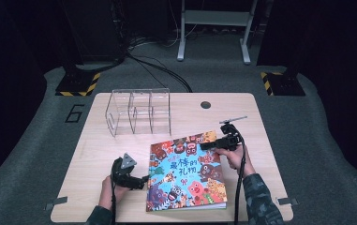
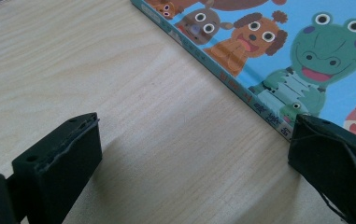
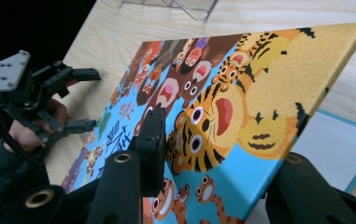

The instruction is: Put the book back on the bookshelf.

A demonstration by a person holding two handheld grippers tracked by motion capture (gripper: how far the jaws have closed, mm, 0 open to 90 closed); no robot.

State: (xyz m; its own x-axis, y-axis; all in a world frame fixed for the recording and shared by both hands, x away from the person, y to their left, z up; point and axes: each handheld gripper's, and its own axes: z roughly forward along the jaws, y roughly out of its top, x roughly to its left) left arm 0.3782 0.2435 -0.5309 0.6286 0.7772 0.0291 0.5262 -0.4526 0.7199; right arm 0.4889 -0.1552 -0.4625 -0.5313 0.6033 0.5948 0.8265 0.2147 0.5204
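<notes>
A colourful picture book (image 1: 185,171) with cartoon animals lies on the wooden table (image 1: 96,154), right of centre. My right gripper (image 1: 205,146) is at its upper right edge, shut on the front cover. In the right gripper view the cover (image 3: 241,93) is raised between my right gripper's (image 3: 222,144) jaws, and a white page (image 3: 330,149) shows beneath it. My left gripper (image 1: 146,180) rests low at the book's left edge, open. In the left gripper view its jaws (image 2: 192,140) stand wide over bare wood, with the book's spine edge (image 2: 241,88) by the right jaw. That left gripper (image 3: 89,100) also appears open in the right gripper view.
A clear acrylic organiser (image 1: 138,110) with upright dividers stands at the back left of the table. A round cable hole (image 1: 205,104) sits at the back centre. Bare wood lies between the organiser and the book. Cables cross the floor beyond the table.
</notes>
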